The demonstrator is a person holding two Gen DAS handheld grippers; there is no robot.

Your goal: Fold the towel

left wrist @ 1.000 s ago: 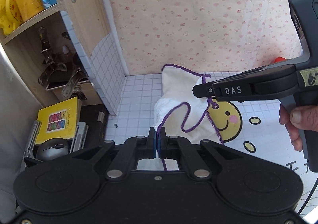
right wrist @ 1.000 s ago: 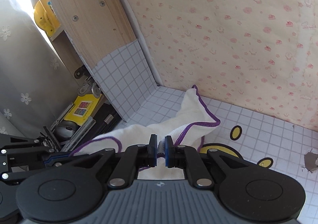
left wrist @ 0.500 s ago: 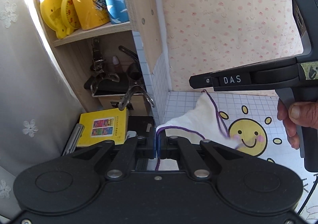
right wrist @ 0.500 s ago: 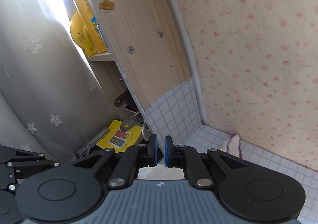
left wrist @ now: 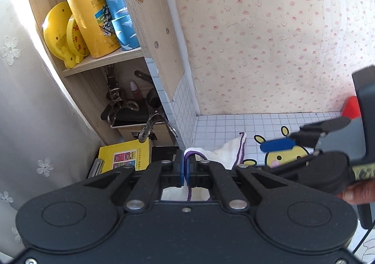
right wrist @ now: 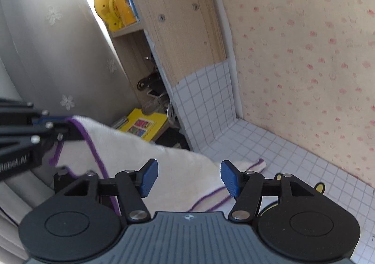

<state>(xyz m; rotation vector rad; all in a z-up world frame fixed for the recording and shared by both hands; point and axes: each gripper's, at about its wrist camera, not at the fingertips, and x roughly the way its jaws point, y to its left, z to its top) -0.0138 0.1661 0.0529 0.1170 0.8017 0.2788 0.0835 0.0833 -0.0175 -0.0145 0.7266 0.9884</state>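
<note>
White-tiled tabletop (right wrist: pixel 269 146) meets pink-patterned wallpaper (left wrist: pixel 269 41), beside a wooden shelf unit (left wrist: pixel 150 29). A white towel (right wrist: pixel 173 170) with purple edging drapes from the table up to the left gripper (left wrist: pixel 186 167), clamped on its corner. The right gripper (right wrist: pixel 188 178) hovers above the cloth, jaws spread wide, gripping nothing.

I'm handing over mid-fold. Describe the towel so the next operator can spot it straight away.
Start at the white tiled counter below the pink-patterned wall. The towel stretches from there up to the left hand-held gripper, shut on its edge. It is the only cloth: white with purple stitched edging.
</note>
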